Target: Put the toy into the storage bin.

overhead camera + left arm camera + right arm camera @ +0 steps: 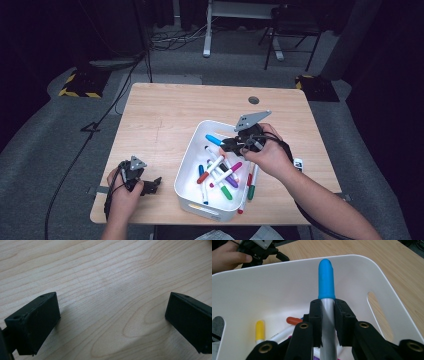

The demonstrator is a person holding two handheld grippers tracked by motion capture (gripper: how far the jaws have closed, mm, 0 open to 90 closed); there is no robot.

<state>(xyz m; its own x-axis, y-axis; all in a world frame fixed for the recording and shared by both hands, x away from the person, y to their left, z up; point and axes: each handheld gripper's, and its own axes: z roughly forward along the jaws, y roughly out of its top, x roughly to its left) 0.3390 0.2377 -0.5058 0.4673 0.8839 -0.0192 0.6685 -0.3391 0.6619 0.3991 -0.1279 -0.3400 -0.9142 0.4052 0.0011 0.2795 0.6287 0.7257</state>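
Note:
A white bin (186, 169) stands on the wooden table (160, 115) and holds several capped markers (220, 172). My right gripper (226, 143) hovers over the bin's far part, shut on a marker with a light blue cap (213, 139). In the right gripper view the jaws pinch the marker's grey barrel (327, 322), and its blue cap (326, 280) sticks out ahead over the bin (274, 285). My left gripper (156, 184) rests low near the table's front left, left of the bin. Its jaws stand wide apart over bare wood (110, 297), nothing between them.
A red marker and a green marker (251, 186) lie on the table just right of the bin. A small white object (298, 164) sits near the right edge. A round grommet (253, 100) marks the table's far side. Beyond the table are floor cables and a chair (292, 30).

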